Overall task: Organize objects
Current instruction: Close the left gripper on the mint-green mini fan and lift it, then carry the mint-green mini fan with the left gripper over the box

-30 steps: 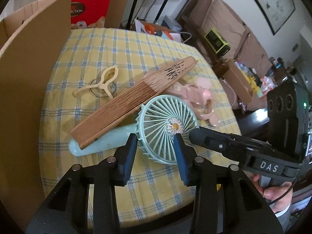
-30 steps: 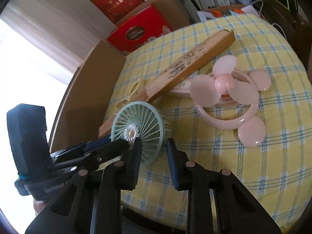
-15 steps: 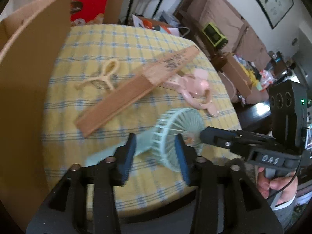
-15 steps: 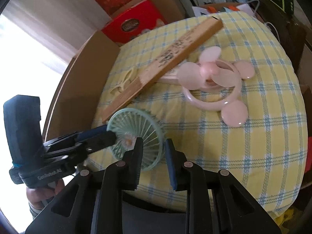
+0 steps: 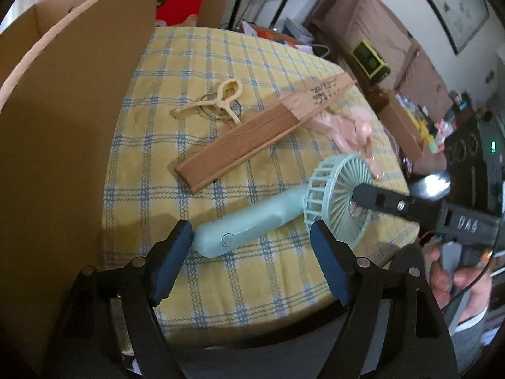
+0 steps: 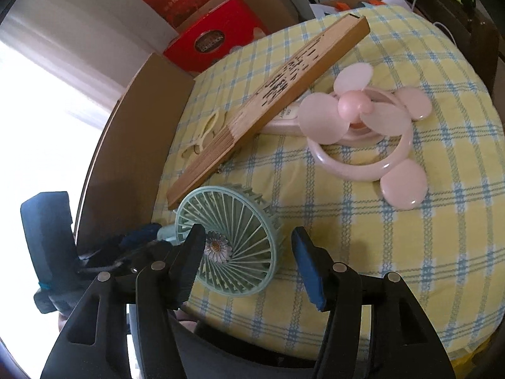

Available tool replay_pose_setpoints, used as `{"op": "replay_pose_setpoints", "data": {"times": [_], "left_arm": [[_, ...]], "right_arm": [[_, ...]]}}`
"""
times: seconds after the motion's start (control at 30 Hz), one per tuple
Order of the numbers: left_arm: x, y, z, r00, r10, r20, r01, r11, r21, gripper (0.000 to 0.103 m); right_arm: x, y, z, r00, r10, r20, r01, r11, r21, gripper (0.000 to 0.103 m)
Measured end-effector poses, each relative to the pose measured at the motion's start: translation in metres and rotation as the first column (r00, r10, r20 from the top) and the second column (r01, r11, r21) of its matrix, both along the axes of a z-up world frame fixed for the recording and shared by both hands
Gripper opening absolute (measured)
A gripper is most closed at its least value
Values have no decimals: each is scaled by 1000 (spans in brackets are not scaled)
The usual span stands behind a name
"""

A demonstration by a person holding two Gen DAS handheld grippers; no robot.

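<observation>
Mint handheld fan (image 5: 277,218) lies on the checked tablecloth (image 5: 195,63) near its front edge, just below the folded wooden fan (image 5: 252,132). Left gripper (image 5: 252,249) straddles its handle, jaws opening wide, pads clear. Right gripper (image 6: 246,252) frames its round head, jaws opening, not pressing.

Black hand-held gripper (image 5: 251,260), blue pads (image 5: 170,265), silver screws

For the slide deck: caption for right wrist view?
Right gripper opening over mint handheld fan; folded wooden fan overlaps pink fan.
</observation>
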State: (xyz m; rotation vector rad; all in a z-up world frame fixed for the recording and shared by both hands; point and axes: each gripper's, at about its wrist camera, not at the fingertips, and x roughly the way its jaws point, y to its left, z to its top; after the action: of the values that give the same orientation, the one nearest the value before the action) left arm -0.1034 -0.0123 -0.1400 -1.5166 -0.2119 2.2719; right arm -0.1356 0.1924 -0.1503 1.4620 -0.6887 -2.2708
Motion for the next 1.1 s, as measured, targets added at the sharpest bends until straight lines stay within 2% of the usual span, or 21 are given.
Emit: {"op": "replay_pose_setpoints", "data": {"times": [0.1, 0.2, 0.4, 0.67, 0.87, 1.1], "left_arm": [[-2, 1, -6, 1000, -11, 27, 11, 1000, 12, 73], [0, 2, -7, 1000, -8, 14, 8, 1000, 7, 73], [1, 5, -6, 1000, 15, -1, -15, 1000, 5, 68], [-2, -6, 1, 996, 74, 39, -79, 986, 147, 68], [-4, -11, 31, 995, 95, -20, -89, 979, 186, 68], [-2, -36, 73, 991, 116, -65, -96, 963, 253, 68]], "right_arm": [[-1, 4, -4, 1000, -10, 12, 11, 999, -33, 59], [-1, 7, -6, 999, -18, 28, 20, 998, -62, 58], [0, 11, -5, 1000, -29, 10, 29, 998, -51, 56], [7, 19, 15, 998, -57, -27, 56, 997, -59, 52], [8, 16, 43, 995, -59, -79, 55, 997, -51, 51], [11, 5, 76, 990, -33, -138, 22, 996, -83, 51]]}}
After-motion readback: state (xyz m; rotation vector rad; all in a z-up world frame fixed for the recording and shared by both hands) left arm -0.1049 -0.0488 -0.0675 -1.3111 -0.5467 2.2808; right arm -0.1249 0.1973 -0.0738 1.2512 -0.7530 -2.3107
